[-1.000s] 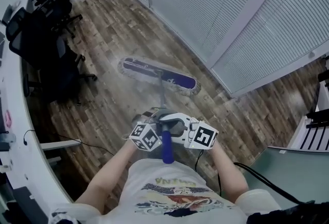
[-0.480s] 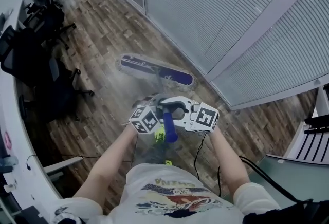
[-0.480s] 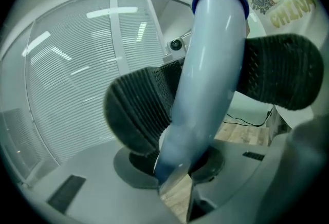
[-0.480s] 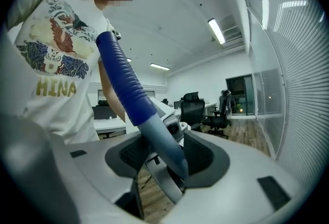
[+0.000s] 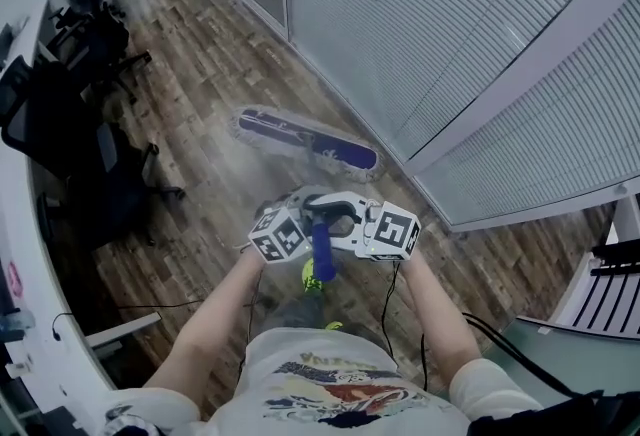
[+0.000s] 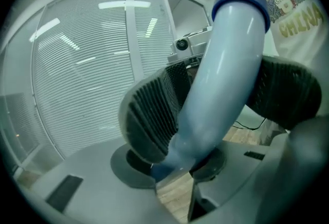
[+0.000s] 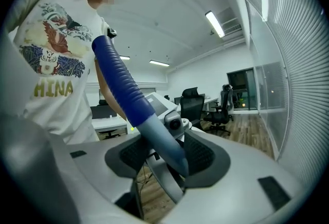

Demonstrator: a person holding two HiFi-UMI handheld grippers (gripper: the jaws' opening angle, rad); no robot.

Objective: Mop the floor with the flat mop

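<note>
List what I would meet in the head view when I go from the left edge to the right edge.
In order: white desk edge → black office chairs → flat mop head → glass wall with blinds.

The wood-plank floor (image 5: 200,64) carries the flat mop (image 5: 305,139), its purple head lying flat; black office chairs (image 5: 60,129) stand at left.

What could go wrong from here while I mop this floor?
The left gripper and right gripper have their jaws opening around the mop handle, so it may slip. The mop head lies close to the glass wall and could knock it. The cable by your legs might snag.
</note>
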